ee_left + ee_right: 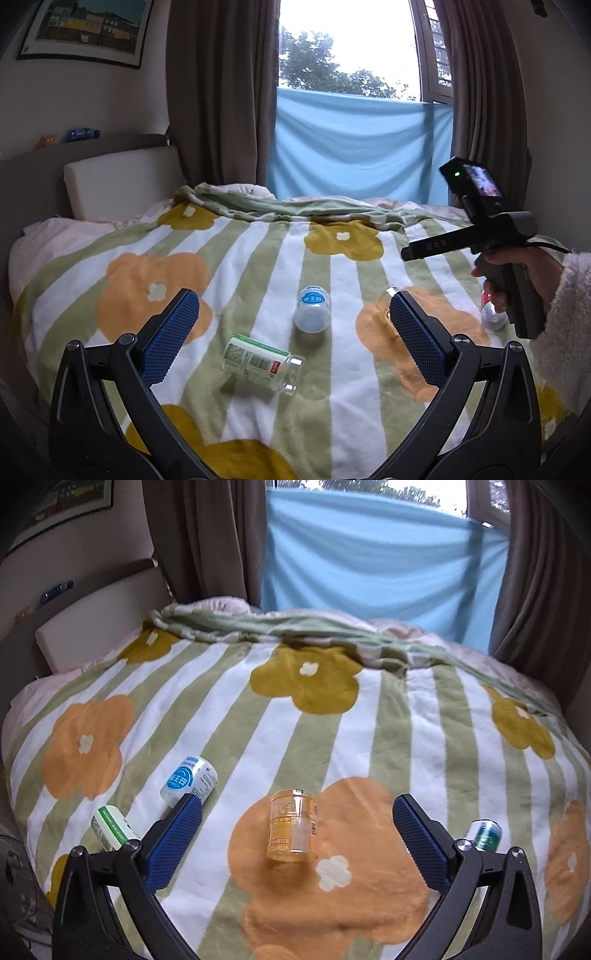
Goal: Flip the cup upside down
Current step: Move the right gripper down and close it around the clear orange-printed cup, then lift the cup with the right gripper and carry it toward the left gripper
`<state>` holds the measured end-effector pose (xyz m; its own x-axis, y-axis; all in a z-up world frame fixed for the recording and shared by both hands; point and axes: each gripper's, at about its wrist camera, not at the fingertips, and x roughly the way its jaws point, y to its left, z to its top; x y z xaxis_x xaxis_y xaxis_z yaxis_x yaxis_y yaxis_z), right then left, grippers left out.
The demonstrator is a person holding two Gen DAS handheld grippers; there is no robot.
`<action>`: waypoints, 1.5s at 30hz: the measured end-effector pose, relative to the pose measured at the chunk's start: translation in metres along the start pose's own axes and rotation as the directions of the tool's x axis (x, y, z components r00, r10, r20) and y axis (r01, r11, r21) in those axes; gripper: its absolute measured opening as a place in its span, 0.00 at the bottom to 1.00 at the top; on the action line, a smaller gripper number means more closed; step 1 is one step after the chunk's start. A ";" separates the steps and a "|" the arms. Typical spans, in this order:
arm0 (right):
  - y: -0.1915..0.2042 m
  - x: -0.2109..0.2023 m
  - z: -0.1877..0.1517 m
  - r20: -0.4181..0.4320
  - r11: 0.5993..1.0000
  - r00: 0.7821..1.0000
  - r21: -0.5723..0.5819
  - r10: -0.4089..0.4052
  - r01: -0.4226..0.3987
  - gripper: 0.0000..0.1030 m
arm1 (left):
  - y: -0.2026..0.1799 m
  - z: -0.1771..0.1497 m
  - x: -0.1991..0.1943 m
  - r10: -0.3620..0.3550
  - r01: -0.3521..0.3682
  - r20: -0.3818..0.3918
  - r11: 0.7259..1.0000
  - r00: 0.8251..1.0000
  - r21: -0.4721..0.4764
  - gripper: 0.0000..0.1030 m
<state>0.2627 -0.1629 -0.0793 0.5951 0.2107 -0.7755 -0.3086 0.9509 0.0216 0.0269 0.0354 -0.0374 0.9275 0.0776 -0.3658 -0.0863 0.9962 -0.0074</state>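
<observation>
Orange-labelled clear cup (pixel 292 825) stands on bed blanket (pixel 369 738), on large orange flower print, its label text reading inverted. Right gripper (pixel 297 825) hovers over it, jaws wide apart, cup between them, untouched. Blue-labelled white bottle (pixel 189 782) lies on its side left of cup; green-labelled bottle (pixel 110 827) beyond that, nearer left jaw. Green can (pixel 487 834) right of cup. Left gripper (pixel 294 328) above blue-labelled bottle, jaws wide apart, holding nothing.
</observation>
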 end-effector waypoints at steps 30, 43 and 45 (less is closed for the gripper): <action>-0.009 0.184 -0.010 -0.448 0.982 0.877 -0.151 -0.173 0.116 0.75 | 0.025 -0.022 0.036 0.006 -0.011 -0.097 0.998 0.995 -0.055 1.00; -0.009 0.175 0.002 -0.439 0.989 0.889 -0.127 -0.128 0.080 0.53 | 0.027 -0.023 0.036 -0.002 -0.003 -0.096 0.998 0.995 -0.061 1.00; -0.005 0.154 0.000 -0.417 0.991 0.902 -0.118 -0.110 0.067 0.53 | 0.027 -0.023 0.035 -0.003 -0.003 -0.092 0.998 0.996 -0.062 1.00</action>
<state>0.3559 -0.1351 -0.1991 0.2615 -0.0092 -0.9652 -0.3536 0.9295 -0.1046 0.0484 0.0644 -0.0713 0.8905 0.0706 -0.4495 -0.1111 0.9917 -0.0644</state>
